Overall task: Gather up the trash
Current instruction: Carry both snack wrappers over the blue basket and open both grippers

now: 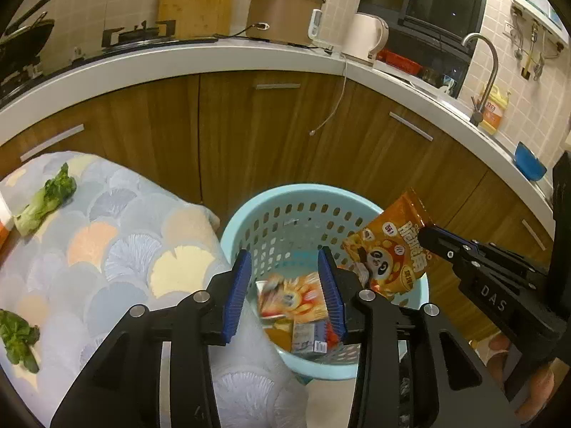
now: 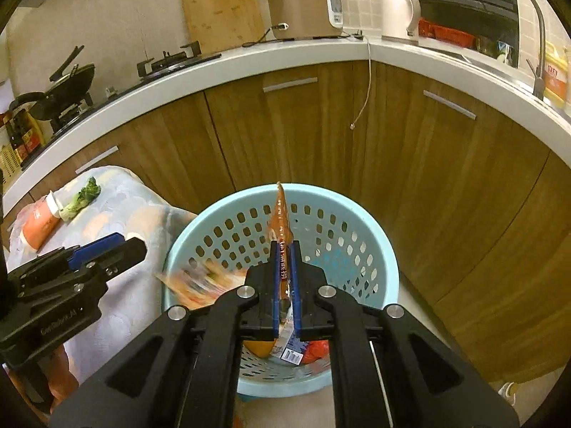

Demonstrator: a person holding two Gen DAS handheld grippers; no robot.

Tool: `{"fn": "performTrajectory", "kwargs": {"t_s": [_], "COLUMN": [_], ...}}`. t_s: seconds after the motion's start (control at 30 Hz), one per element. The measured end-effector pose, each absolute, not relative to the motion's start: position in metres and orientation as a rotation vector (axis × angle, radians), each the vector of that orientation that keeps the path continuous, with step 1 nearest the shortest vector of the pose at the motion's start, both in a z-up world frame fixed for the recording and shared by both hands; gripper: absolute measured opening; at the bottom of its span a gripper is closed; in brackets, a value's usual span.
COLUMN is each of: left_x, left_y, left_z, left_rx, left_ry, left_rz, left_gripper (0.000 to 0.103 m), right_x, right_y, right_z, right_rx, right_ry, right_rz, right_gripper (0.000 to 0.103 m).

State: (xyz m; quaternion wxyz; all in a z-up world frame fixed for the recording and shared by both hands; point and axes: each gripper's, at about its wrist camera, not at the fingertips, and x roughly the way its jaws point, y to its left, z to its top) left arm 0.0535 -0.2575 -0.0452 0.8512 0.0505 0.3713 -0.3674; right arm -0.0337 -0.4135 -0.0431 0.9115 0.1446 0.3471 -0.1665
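Note:
A light-blue perforated basket [image 1: 285, 214] stands on the floor below both grippers; it also shows in the right wrist view [image 2: 228, 221]. My left gripper [image 1: 285, 260] is open above it, and an orange snack packet [image 1: 296, 299], blurred, lies or falls inside between the fingers. Other wrappers [image 1: 308, 337] lie at the bottom. My right gripper [image 2: 284, 246] is shut on an orange panda snack bag [image 1: 389, 249], seen edge-on in the right wrist view [image 2: 280, 214], held over the basket's rim.
A table with a scallop-patterned cloth [image 1: 125, 242] stands left of the basket, with green vegetable scraps [image 1: 46, 201] and an orange carton [image 2: 39, 223] on it. Wooden cabinets [image 1: 267, 135] and a white counter [image 1: 214, 57] lie behind, with a hanging cord [image 1: 335, 107].

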Motion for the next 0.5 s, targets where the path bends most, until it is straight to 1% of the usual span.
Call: {"fn": "performTrajectory", "kwargs": {"t_s": [0.1, 0.17, 0.23, 0.27, 0.5], "left_x": [0.054, 0.054, 0.054, 0.054, 0.054], "left_y": [-0.251, -0.245, -0.239, -0.235, -0.198], "left_z": [-0.044, -0.04, -0.036, -0.034, -0.018], "left_rx": [0.1, 0.088, 0.075, 0.069, 0.015], "left_ry": [0.778, 0.771, 0.765, 0.76, 0.713], "left_rz": [-0.766, -0.762, -0.756, -0.75, -0.695], "left_gripper": [0.042, 0.042, 0.043, 0.044, 0.045], "right_x": [-0.033, -0.033, -0.033, -0.032, -0.023], "right_y": [-0.412, -0.409, -0.407, -0.404, -0.373], "right_z": [-0.044, -0.042, -0.04, -0.037, -0.023], "right_rx": [0.294, 0.286, 0.286, 0.287, 0.246], "right_ry": [0.721, 0.718, 0.71, 0.701, 0.668], "right_rz": [-0.343, -0.344, -0.337, -0.327, -0.253], "right_gripper": [0.006, 0.012, 0.022, 0.024, 0.025]}}
